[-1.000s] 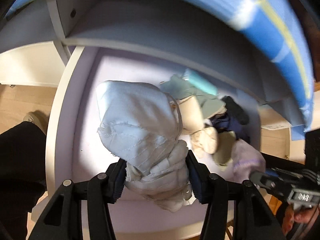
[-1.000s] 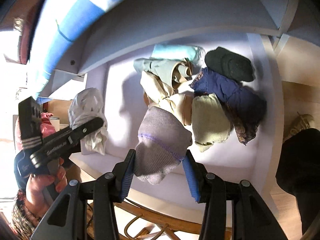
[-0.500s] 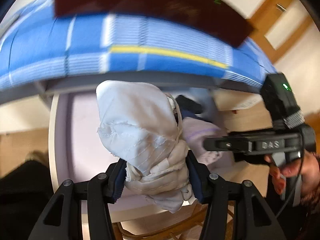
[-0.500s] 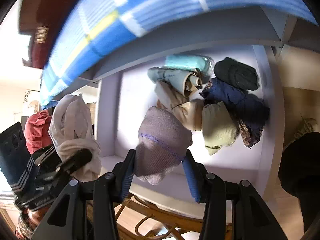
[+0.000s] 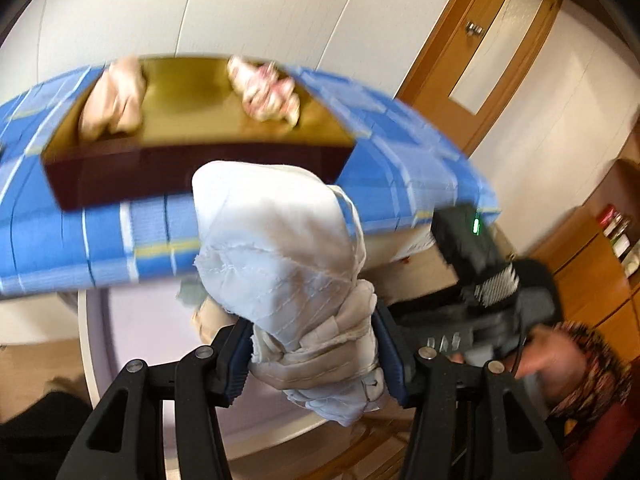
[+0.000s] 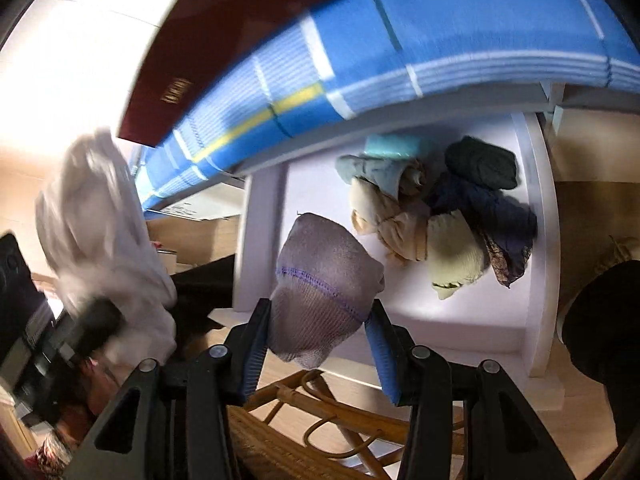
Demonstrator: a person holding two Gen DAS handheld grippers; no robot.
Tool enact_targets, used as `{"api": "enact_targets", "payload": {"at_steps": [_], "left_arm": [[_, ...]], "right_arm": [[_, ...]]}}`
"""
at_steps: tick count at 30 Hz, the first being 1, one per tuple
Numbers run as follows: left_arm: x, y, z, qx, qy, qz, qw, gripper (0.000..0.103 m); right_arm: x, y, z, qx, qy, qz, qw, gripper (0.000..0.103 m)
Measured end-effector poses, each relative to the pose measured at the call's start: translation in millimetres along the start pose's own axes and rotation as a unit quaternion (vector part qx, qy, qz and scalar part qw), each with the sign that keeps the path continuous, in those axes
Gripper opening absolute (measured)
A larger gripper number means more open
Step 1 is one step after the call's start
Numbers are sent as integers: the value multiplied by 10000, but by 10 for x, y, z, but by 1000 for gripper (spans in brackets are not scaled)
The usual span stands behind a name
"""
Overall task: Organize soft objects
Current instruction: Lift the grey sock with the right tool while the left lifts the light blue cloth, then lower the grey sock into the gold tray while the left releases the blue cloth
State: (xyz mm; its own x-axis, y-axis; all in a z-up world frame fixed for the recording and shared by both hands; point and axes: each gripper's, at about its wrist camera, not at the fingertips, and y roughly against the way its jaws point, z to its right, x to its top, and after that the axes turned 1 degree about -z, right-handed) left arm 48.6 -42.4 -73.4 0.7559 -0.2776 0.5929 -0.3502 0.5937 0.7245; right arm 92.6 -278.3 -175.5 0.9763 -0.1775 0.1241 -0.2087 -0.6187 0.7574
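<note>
Blue checked cloth with white and yellow stripes [image 5: 100, 240] — draped over the upper surface above the drawer. Orange-brown wooden door with frosted glass panel [image 5: 500, 32] — in the white wall at right. Woven rattan chair frame [image 6: 320, 412] — on the pale wood floor [image 6: 520, 424]. Brown wooden cabinet [image 5: 600, 248] at far right.

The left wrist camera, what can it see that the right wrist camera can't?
Only the left wrist view shows the inside of the box, with two soft bundles in it, and a door. Only the right wrist view shows the pile of rolled clothes in the drawer and the purple roll. Both show the white bundle and the blue checked cloth.
</note>
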Motion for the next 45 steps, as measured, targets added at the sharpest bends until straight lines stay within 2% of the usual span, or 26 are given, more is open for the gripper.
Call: {"api": "enact_targets", "payload": {"at_steps": [4, 10, 16, 20, 27, 34, 38, 45], "left_arm": [[301, 75, 21, -33, -30, 208, 9998, 55], [841, 43, -52, 183, -81, 415, 9989, 55], [1327, -66, -327, 447, 20, 369, 9983, 55], [1615, -226, -594, 691, 120, 196, 9973, 55], [1882, -542, -1058, 933, 379, -232, 9946, 55], [2061, -865, -1485, 1086, 678, -597, 9900, 55], [2176, -1007, -1526, 1121, 536, -679, 9899, 55], [2330, -1173, -1475, 1461, 149, -690, 9867, 58]], "right_arm": [[-17, 118, -52, 122, 62, 102, 9999, 48], [7, 381, -175, 334, 183, 311, 9988, 48], [124, 646, -303, 467, 294, 530, 9971, 48], [232, 813, -412, 601, 336, 647, 9955, 48], [467, 1043, -641, 677, 504, 846, 9928, 48], [794, 1151, -788, 458, 698, 1046, 9910, 48], [993, 1161, -864, 272, 841, 1140, 9895, 48], [1363, 1166, -929, -75, 1020, 1315, 9860, 48]]}}
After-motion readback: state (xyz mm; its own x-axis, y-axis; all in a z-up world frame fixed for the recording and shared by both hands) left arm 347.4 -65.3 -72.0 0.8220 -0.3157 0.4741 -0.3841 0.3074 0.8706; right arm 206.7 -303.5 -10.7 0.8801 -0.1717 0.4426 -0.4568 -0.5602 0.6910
